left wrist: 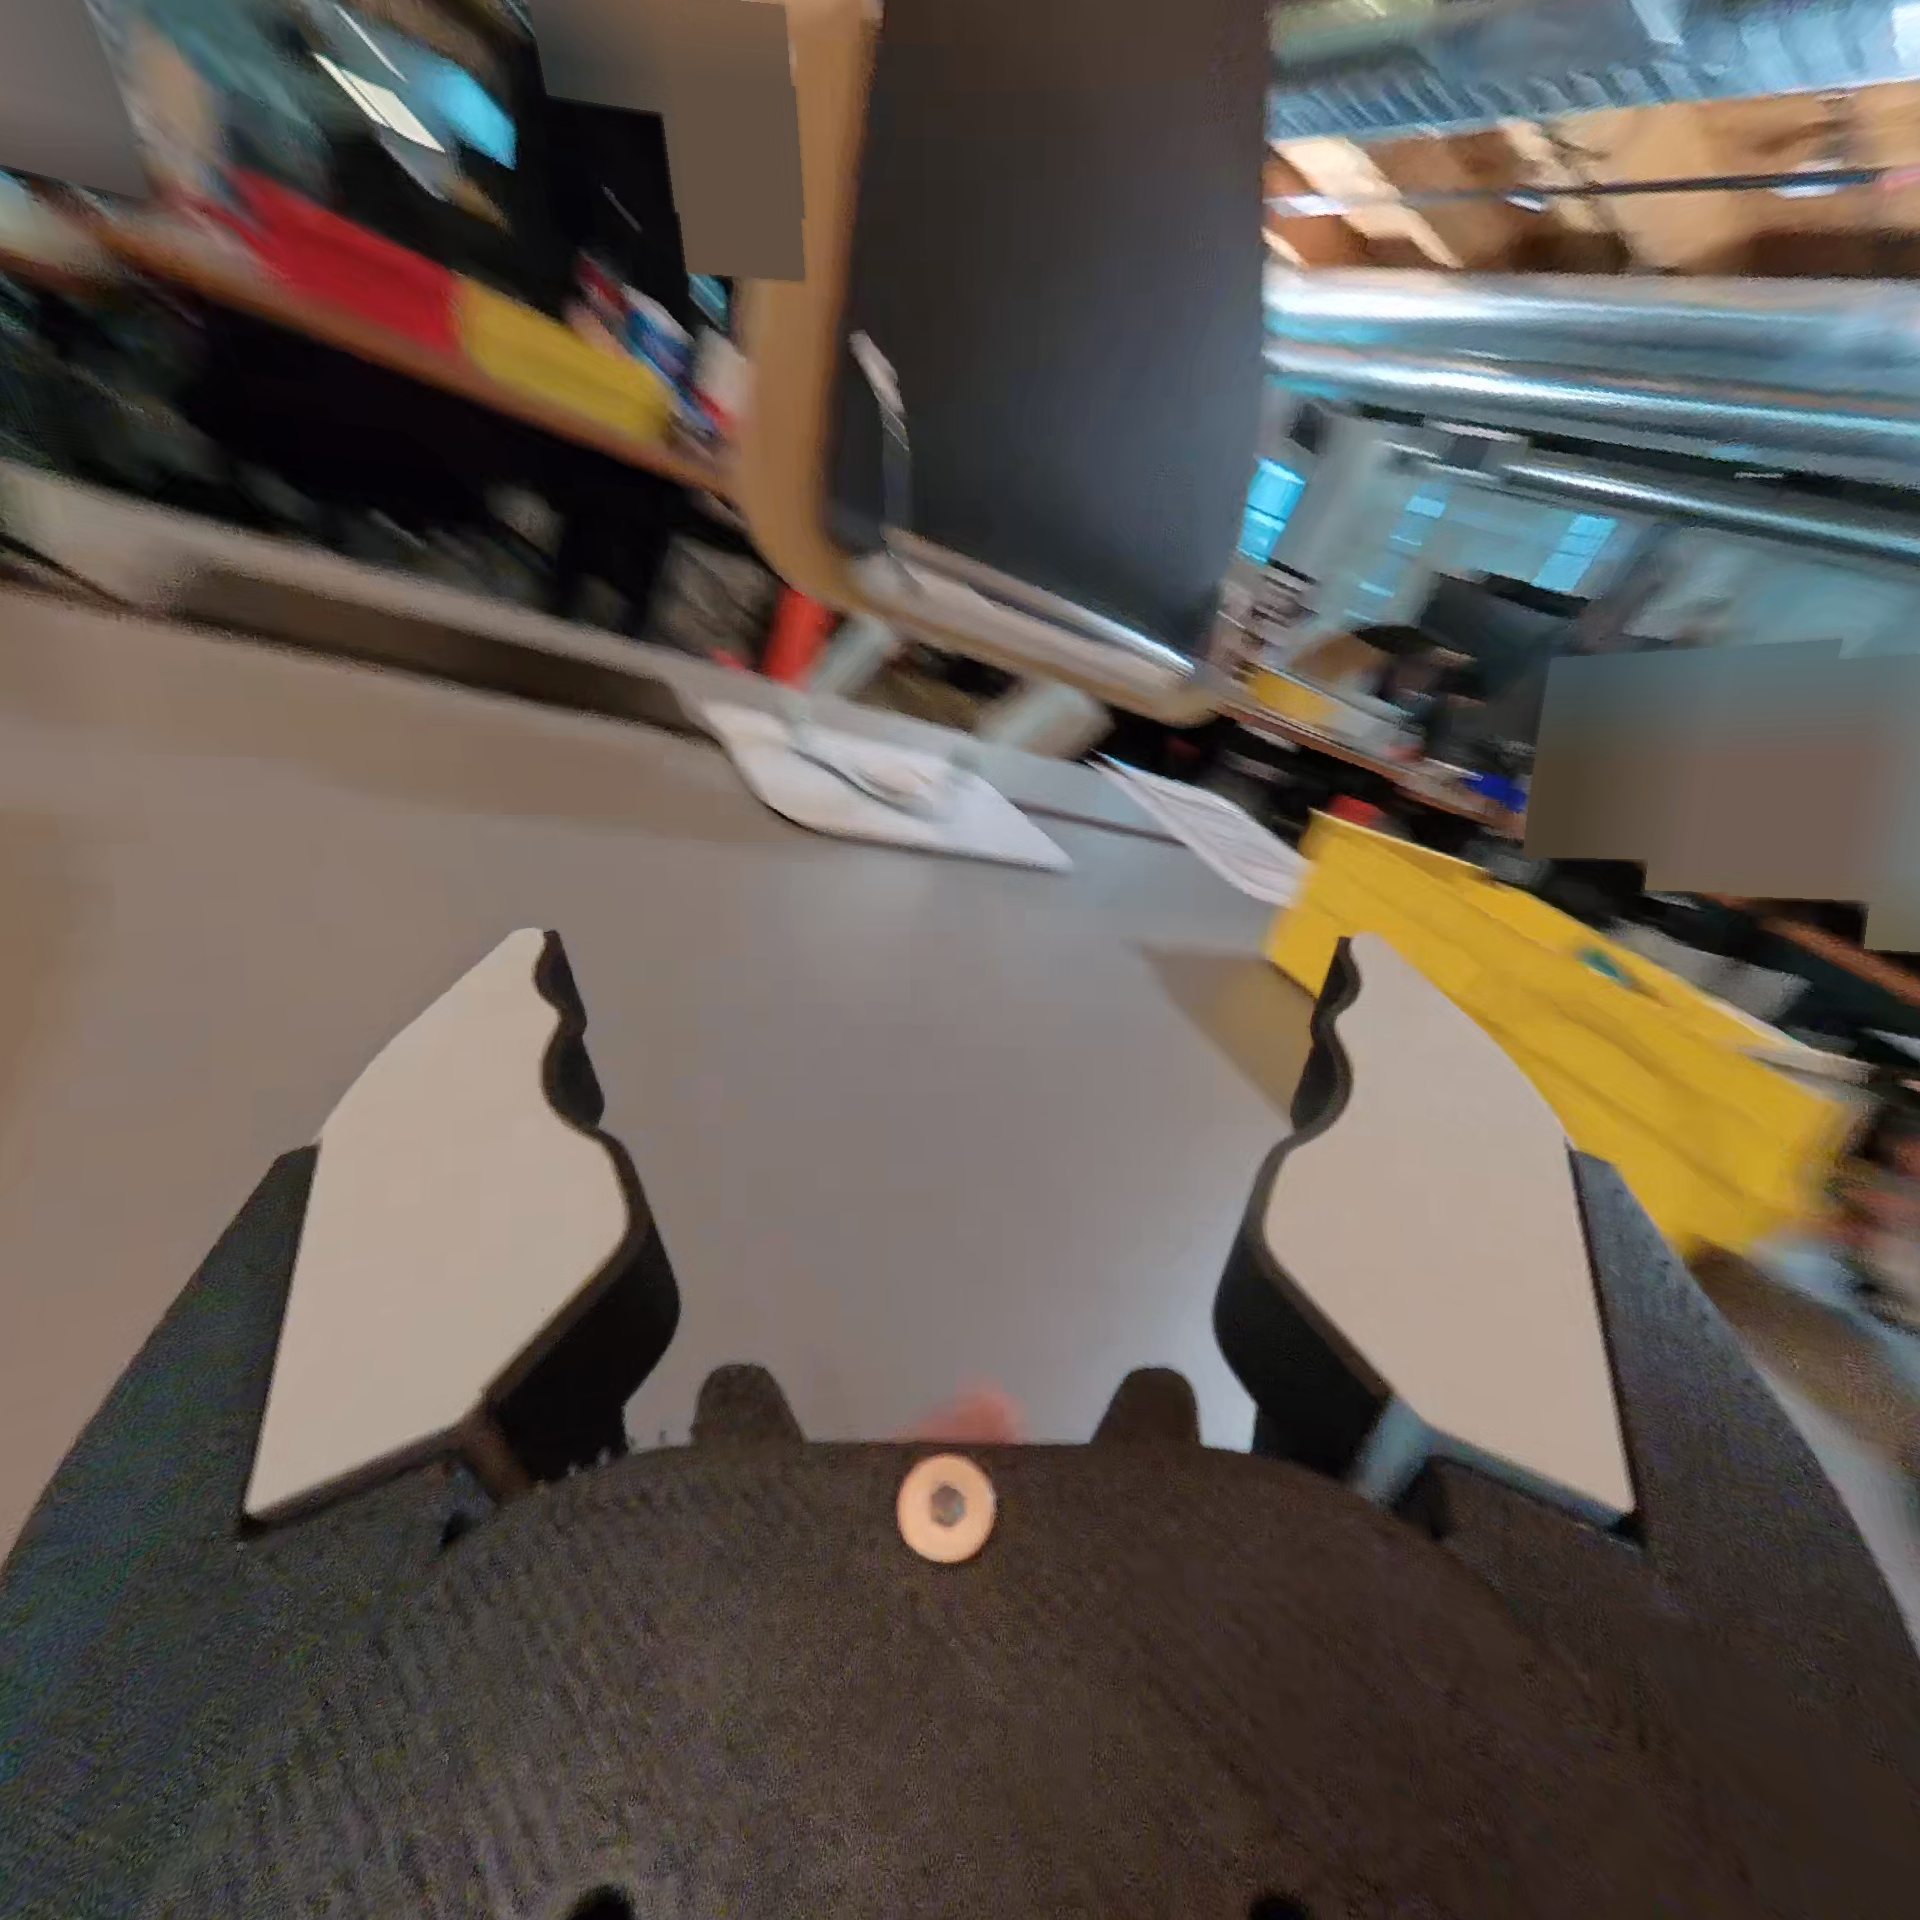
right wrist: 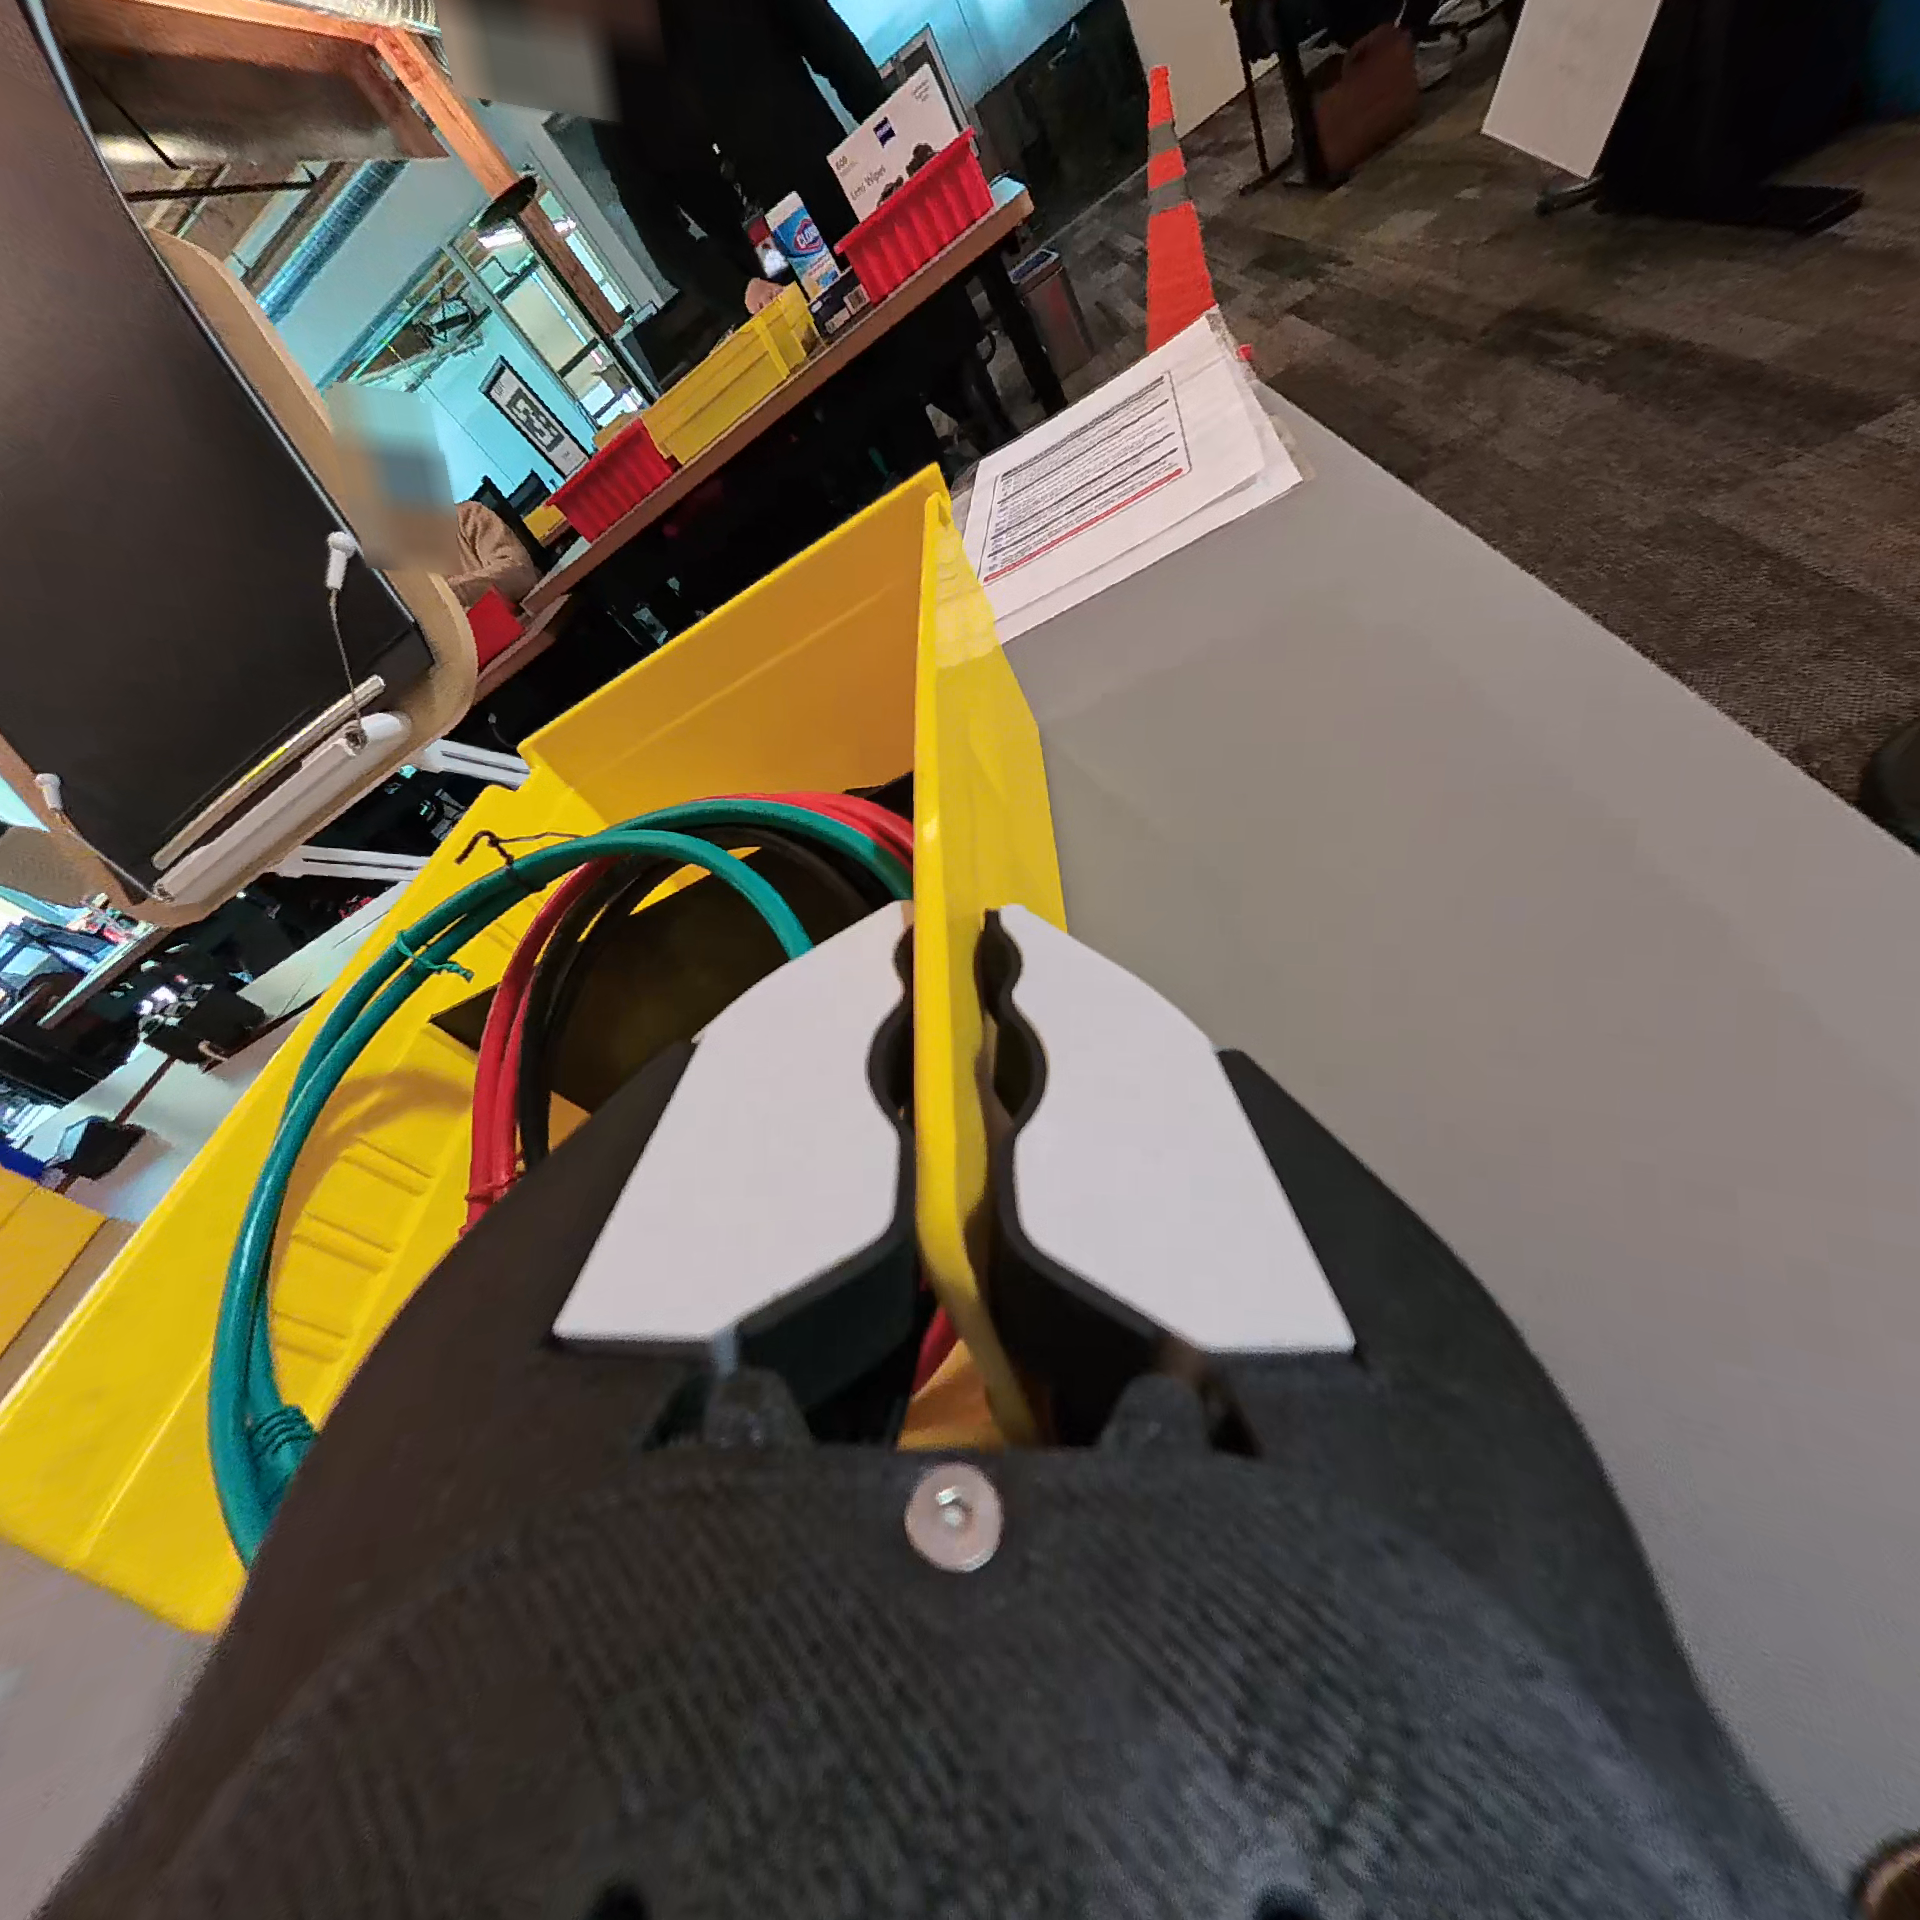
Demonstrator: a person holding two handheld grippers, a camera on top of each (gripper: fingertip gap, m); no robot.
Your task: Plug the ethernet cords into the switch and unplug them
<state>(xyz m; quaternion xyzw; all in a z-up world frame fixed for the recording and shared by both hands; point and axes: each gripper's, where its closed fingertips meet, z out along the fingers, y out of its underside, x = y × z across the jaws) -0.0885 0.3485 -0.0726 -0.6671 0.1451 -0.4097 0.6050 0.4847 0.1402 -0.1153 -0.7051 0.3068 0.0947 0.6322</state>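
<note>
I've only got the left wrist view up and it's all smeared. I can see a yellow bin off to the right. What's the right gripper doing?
Observer: The right gripper is shut on the yellow bin, clamping its side wall between the fingers.
Operator: Anything in the bin?
Observer: Coiled ethernet cords: a green cord, a red cord and a black one under them.
Operator: Is the switch in there too?
Observer: I cannot see a switch in either view; the gripper body hides the near part of the bin.
Operator: And my left gripper?
Observer: The left gripper is open, holding nothing, over the bare grey table.
</note>
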